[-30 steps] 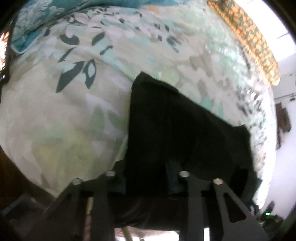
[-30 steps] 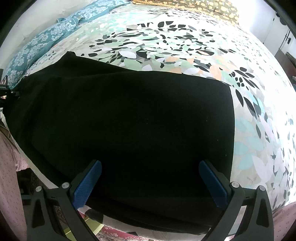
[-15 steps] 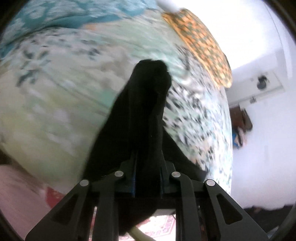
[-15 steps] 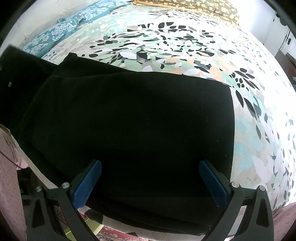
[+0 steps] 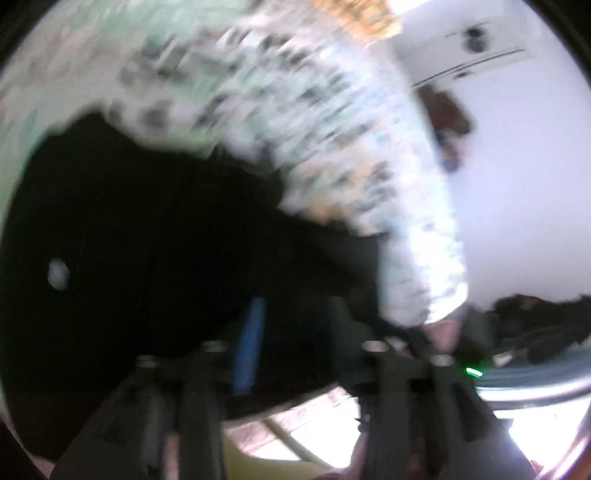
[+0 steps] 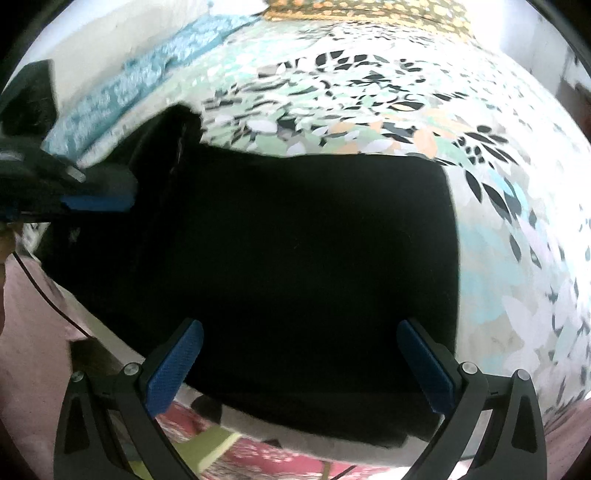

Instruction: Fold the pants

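Note:
Black pants point(image 6: 295, 240) lie folded on the flower-print bed sheet point(image 6: 369, 92), near its front edge. My right gripper point(image 6: 299, 365) hovers over the pants' near edge, jaws wide open, and nothing sits between the blue pads point(image 6: 173, 365). In the right wrist view my left gripper point(image 6: 103, 192) reaches in from the left, above the pants' bunched left end. Its jaws are opening, and one blue pad is bare. The left wrist view is blurred: the pants point(image 5: 147, 240) fill the left, and dark cloth lies under my left gripper point(image 5: 295, 325), not pinched.
A blue patterned pillow point(image 6: 147, 74) lies at the back left of the bed and an orange patterned one point(image 6: 369, 11) at the far end. A red patterned rug point(image 6: 258, 458) shows below the bed edge. Pink clothing of the person point(image 6: 29, 332) is at the left.
The left gripper swung across with a pinched end of the pants, came over the folded pile, and its jaws parted. The right gripper stayed open and shifted only slightly.

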{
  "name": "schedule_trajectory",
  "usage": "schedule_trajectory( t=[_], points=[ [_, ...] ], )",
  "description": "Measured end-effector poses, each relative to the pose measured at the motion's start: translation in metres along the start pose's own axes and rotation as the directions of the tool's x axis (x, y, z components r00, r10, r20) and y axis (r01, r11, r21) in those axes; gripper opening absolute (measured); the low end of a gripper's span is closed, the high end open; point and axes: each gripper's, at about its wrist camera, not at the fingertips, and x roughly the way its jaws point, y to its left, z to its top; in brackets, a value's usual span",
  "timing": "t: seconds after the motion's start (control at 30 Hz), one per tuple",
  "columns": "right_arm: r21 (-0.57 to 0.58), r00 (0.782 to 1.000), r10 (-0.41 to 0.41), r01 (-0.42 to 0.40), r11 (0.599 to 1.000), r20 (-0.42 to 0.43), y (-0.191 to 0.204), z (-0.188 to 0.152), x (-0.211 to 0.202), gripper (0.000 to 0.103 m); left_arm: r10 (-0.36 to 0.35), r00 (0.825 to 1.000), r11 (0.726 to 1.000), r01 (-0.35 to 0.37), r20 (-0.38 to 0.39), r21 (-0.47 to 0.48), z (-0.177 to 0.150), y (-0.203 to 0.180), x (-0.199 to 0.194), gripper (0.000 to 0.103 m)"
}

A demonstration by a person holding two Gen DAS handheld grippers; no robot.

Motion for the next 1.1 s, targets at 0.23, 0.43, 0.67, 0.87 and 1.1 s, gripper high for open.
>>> schedule_trajectory(
  t=[0.23, 0.43, 0.67, 0.87, 1.1],
  points=[
    [0.070, 0.911, 0.283, -0.317, 0.946, 0.300, -0.016, 0.017, -0.051, 0.103, 0.194, 0.899, 0.981, -0.179, 0.392, -0.074, 0.005, 0.031, -0.125, 0.088],
    [0.217, 0.728, 0.677, -0.681, 0.699, 0.103, 0.015, 0.025, 0.011, 0.103, 0.453, 0.791, 0.889, -0.364, 0.412, -0.277, -0.022, 0.117, -0.140, 0.088],
    [0.306, 0.739, 0.673, -0.632, 0.712, -0.040, 0.048, 0.054, 0.059, 0.094, 0.497, 0.799, 0.845, -0.358, 0.338, -0.397, -0.056, 0.170, -0.127, 0.081],
    [0.350, 0.729, 0.659, -0.578, 0.737, -0.184, 0.077, 0.068, 0.101, 0.052, 0.507, 0.785, 0.827, -0.325, 0.356, -0.459, -0.055, 0.187, -0.132, 0.081],
    [0.326, 0.728, 0.673, -0.609, 0.723, -0.133, 0.093, 0.073, 0.077, 0.020, 0.512, 0.789, 0.805, -0.303, 0.339, -0.511, -0.057, 0.199, -0.134, 0.081]
  ],
)
